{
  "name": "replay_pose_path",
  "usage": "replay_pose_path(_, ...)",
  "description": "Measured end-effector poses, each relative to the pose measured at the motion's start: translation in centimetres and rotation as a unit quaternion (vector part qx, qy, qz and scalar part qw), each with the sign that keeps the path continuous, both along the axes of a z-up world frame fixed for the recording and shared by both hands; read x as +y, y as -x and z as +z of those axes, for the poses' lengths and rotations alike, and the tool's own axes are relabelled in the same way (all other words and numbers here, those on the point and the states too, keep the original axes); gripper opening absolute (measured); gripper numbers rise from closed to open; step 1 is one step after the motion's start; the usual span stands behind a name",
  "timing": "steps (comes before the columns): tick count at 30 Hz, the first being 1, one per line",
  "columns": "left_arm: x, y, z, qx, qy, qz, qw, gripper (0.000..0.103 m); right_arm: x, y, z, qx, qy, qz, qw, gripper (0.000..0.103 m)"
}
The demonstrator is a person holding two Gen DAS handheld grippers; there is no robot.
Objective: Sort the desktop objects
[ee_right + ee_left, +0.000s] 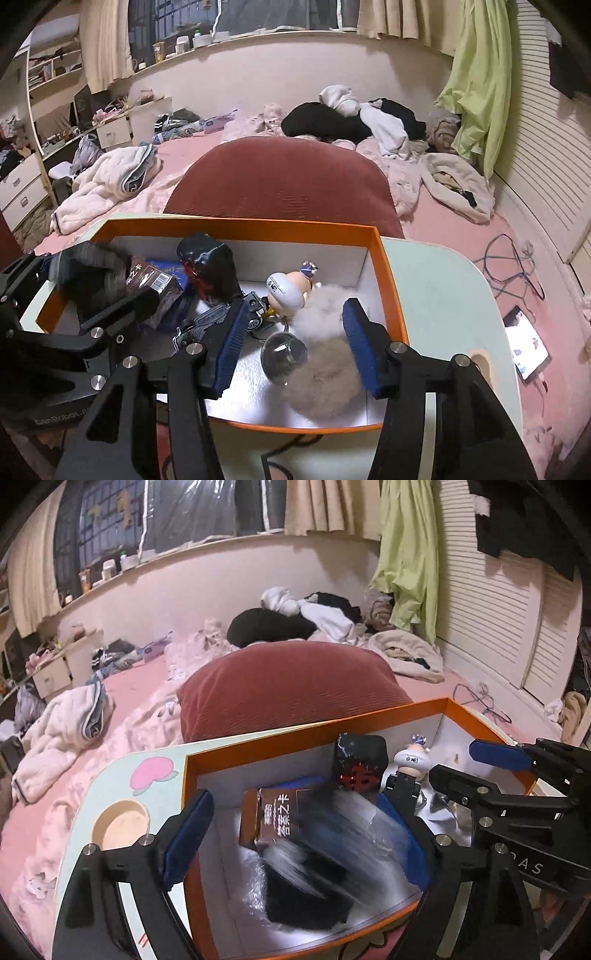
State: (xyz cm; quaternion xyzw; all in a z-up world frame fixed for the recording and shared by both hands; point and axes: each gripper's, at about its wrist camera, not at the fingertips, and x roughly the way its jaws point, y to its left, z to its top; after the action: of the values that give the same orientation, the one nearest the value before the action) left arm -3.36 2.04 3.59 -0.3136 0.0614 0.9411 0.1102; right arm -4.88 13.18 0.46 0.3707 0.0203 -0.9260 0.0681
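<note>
Left wrist view: the left gripper (295, 834) hangs over the orange-rimmed, white-lined cardboard box (258, 744) on the pale green desk (122, 775), its blue-padded fingers (188, 834) spread wide and pinching nothing. Between them, lower in the box, lie a brown card box (269, 819) printed with "答案之卡" and a motion-blurred dark item in crinkly clear plastic (306, 886). The card box looks light and stiff, best taken across its flat sides; the wrap looks slippery.

Right wrist view: the right gripper (295, 343) has its fingers partly spread, touching nothing. Between them sit a clear glass ball (282, 356), probably fragile and slick, and a grey fluffy pompom (325, 380), soft and light. Beyond the fingertips stands a small plastic figurine (291, 286); its printing is too small to read.
</note>
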Motion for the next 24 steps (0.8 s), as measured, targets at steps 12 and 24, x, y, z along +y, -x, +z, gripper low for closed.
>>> replay_pose_path(12,-2.2,-5.3,2.7,-0.025,-0.096,-0.005,0.9951,0.095,0.3,-6.3,3.1,0.069,0.024,0.008,0.997,0.054)
replay_pose_path(24,0.6,-10.7,0.5,0.016,0.028,-0.008,0.9994,0.102,1.5,-7.0,-3.3,-0.095,0.024,-0.008,0.995,0.068)
